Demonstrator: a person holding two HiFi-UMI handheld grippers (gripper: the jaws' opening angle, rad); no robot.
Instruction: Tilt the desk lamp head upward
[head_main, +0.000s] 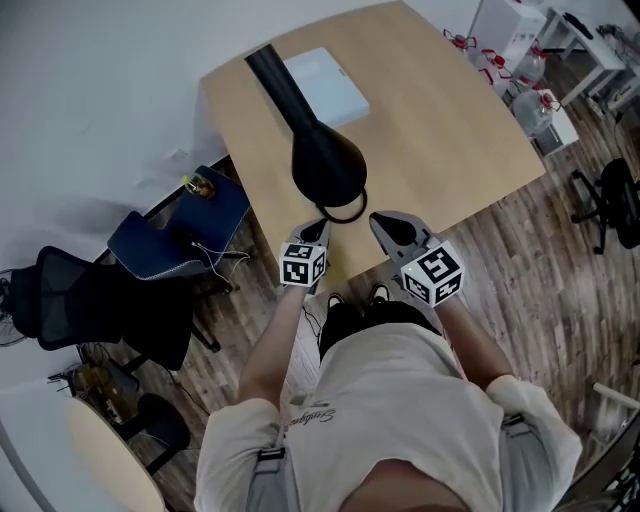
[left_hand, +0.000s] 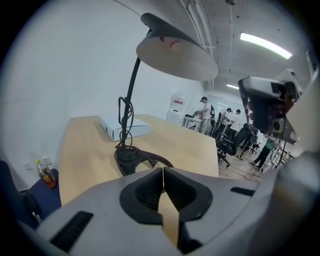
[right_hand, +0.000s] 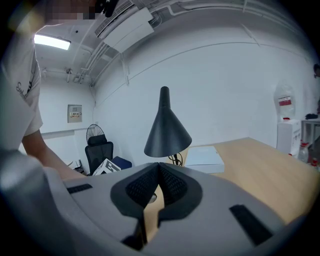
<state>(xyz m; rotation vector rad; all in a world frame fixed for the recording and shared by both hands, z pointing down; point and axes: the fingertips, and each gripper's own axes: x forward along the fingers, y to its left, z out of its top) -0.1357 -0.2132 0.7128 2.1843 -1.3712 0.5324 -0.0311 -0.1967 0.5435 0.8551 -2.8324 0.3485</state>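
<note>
My two tools sit just short of the lamp (head_main: 325, 160), at the near edge of the table (head_main: 450, 140). My left gripper (head_main: 317, 230) is in front of the lamp's base (left_hand: 128, 156), slightly to its left. Its jaws are pressed together at the tips with nothing between them. My right gripper (head_main: 388, 228) is just right of that base, and its jaws are likewise closed on nothing. Neither gripper touches the lamp.

The lamp stands just beyond the two grippers. Its black cone shade (right_hand: 167, 128) faces down over the ring-shaped base. The thin neck (left_hand: 131, 85) curves up from the base, and a cord is looped around its lower part.

Behind the lamp, close to its stem, a flat white box (head_main: 325, 85) lies on the table. Left of the lamp, off the table, I see a blue chair (head_main: 180, 225) and a black chair (head_main: 95, 300). Far to the lamp's right, well off the table, I make out water bottles (head_main: 535, 100).
</note>
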